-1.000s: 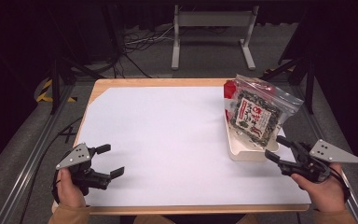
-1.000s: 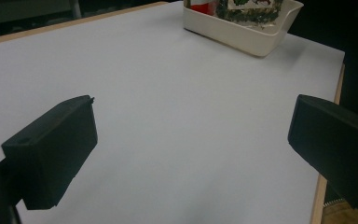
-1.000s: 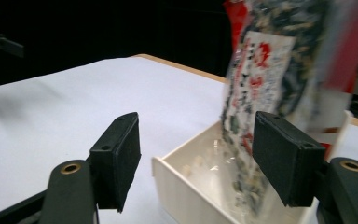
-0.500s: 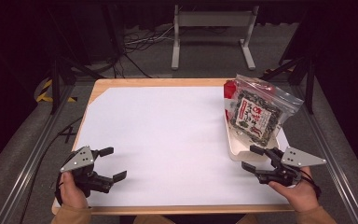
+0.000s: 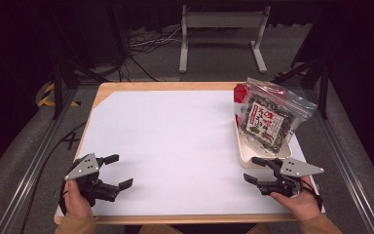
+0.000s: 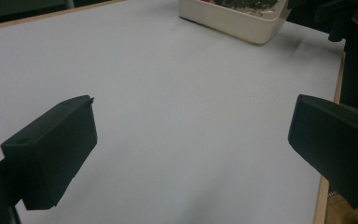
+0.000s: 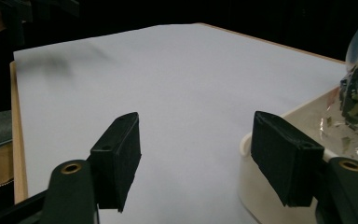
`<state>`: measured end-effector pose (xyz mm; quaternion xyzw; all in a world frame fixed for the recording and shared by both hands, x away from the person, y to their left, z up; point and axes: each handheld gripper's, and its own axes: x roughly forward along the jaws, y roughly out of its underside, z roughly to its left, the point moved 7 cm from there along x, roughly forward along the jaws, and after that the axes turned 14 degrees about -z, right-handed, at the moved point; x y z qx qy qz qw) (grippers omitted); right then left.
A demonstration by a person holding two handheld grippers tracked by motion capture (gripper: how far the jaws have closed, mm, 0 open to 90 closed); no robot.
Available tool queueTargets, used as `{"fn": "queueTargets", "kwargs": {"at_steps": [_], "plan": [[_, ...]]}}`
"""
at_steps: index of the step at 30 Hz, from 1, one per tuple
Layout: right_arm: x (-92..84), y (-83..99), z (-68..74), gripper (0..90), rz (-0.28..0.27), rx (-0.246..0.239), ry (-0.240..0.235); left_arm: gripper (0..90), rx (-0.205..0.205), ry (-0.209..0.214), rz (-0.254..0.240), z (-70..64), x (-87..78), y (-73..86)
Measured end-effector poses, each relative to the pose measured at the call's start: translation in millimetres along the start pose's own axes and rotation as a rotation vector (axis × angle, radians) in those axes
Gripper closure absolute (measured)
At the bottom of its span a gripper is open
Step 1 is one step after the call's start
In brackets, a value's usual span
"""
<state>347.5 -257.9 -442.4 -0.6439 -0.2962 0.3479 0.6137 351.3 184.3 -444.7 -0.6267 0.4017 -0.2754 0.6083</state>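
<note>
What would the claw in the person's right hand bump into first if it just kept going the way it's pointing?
Probably nothing soon: the right claw, open, points leftward across the bare white table. The cream tray with the snack bag sits just beside its far jaw, perhaps close enough to graze, though depth is unclear.

One surface [image 5: 175,141] fills the middle of the high view, covered by one white sheet. On it, at the right of the frame, stands one cream tray [image 5: 246,157], and one clear bag of dark green flakes [image 5: 268,117] leans in it, with one red item [image 5: 238,92] just behind the bag. Two tongs show at the bottom: one left tongs [image 5: 117,170] at lower left and one right tongs [image 5: 254,169] at lower right, each with two black jaws
</note>
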Motion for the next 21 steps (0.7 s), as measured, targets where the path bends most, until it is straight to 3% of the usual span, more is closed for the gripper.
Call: {"fn": "queueTargets", "kwargs": {"at_steps": [8, 21], "plan": [[6.8, 15.0, 1.9, 33.7, 0.049, 0.020, -0.010, 2.0, -0.003, 0.006, -0.001, 0.4, 2.6, 2.8], [7.9, 16.6, 1.9, 33.4, 0.058, 0.025, -0.013, 2.0, -0.007, 0.006, -0.001, 0.9, 2.2, 3.5]]}}
